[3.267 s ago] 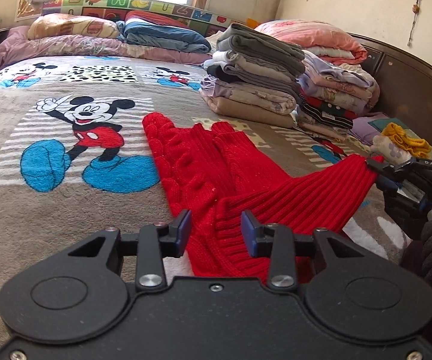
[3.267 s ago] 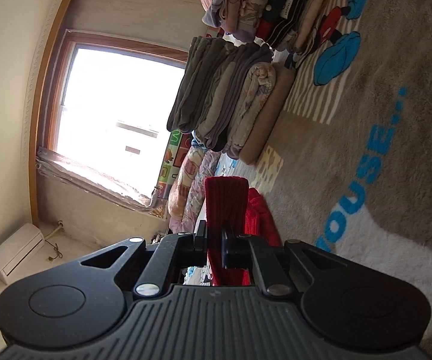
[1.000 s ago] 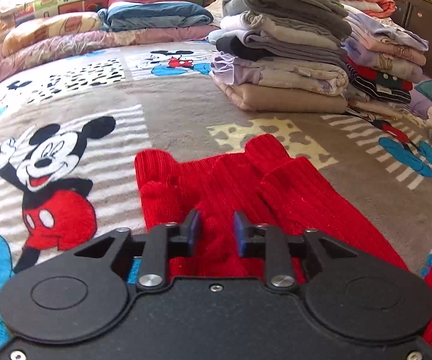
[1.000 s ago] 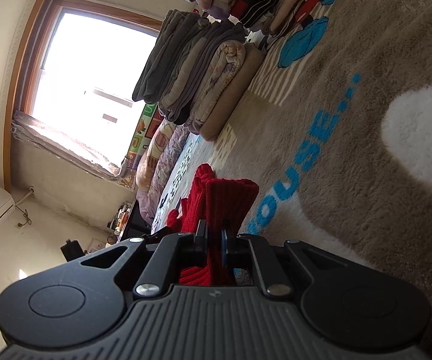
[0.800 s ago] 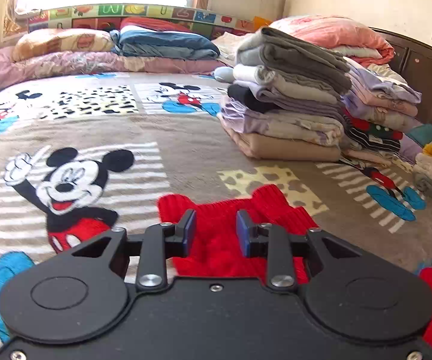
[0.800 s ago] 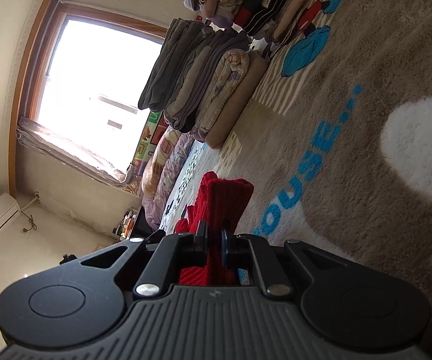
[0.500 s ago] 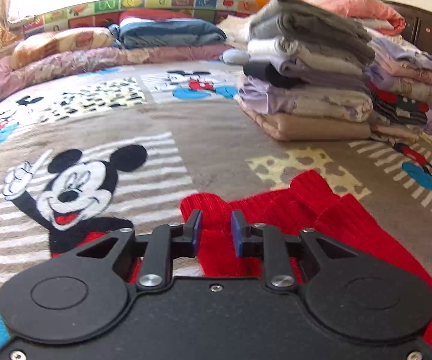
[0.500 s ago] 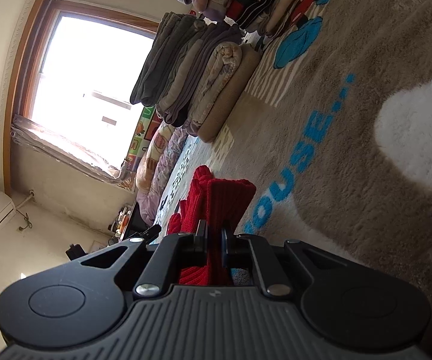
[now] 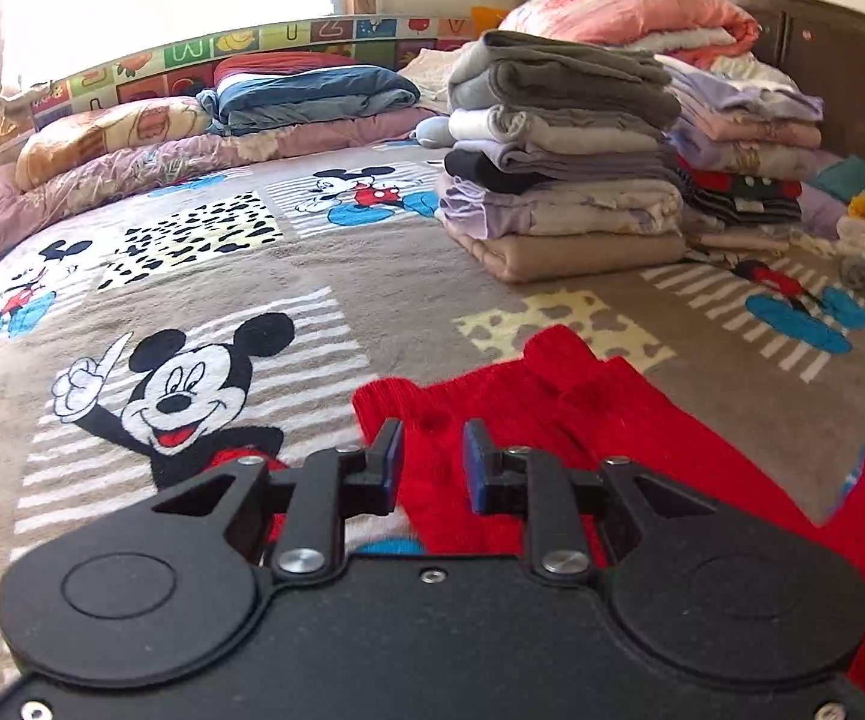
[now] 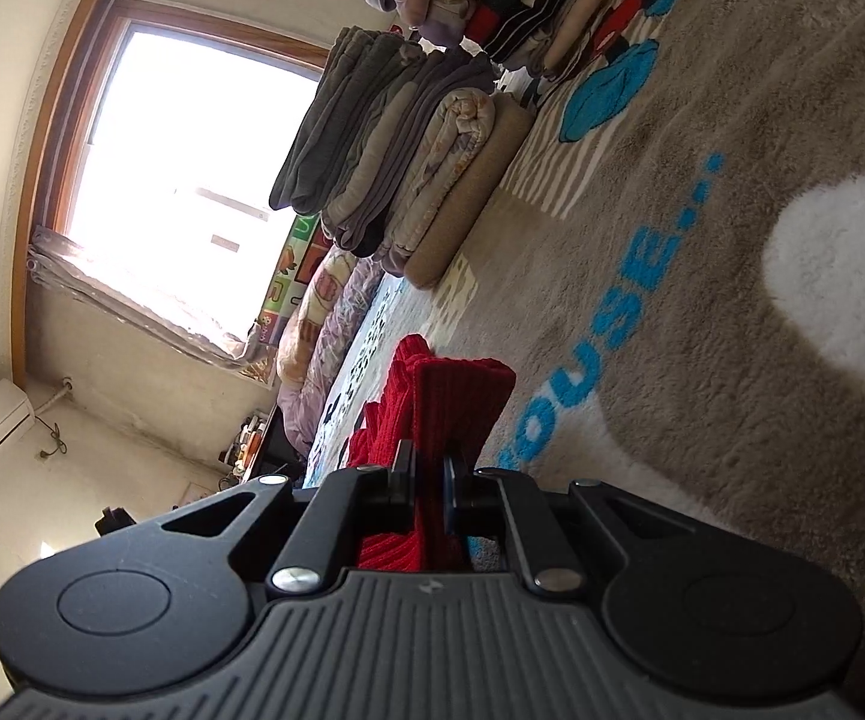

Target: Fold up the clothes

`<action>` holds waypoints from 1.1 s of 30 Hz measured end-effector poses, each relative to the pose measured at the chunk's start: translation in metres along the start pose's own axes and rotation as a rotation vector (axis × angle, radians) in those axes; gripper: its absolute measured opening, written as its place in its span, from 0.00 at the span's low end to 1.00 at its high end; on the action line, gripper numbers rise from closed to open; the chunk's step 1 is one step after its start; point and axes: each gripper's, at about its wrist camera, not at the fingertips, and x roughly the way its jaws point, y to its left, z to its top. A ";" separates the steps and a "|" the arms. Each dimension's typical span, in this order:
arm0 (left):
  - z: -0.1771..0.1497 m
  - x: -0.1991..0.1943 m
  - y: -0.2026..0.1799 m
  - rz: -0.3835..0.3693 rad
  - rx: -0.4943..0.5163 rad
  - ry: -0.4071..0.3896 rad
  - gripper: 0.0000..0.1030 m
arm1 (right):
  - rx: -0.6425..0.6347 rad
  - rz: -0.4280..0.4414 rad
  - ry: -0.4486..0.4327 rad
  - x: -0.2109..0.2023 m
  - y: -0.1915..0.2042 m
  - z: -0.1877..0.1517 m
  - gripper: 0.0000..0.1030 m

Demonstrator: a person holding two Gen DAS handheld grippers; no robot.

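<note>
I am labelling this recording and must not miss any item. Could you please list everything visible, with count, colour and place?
red knitted garment: one, red, on the blanket in front.
blanket: one, grey-brown with cartoon mouse prints, covers the bed.
stacks of folded clothes: two, grey, lilac, beige and striped, far right.
folded bedding: pink, blue, below the window.
window: one, bright.
left gripper: black, jaws narrowly apart over the garment.
right gripper: black, shut on the garment.
</note>
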 end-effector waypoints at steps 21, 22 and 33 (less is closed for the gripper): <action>-0.078 -0.100 -0.072 -0.086 -0.016 0.027 0.18 | -0.091 0.055 -0.014 -0.002 0.013 0.005 0.10; -0.083 -0.102 -0.079 -0.082 0.019 0.041 0.18 | -0.096 0.054 -0.020 -0.002 0.014 0.006 0.10; -0.109 -0.115 -0.083 -0.171 -0.014 0.044 0.18 | -0.133 0.127 -0.036 0.006 0.049 0.016 0.10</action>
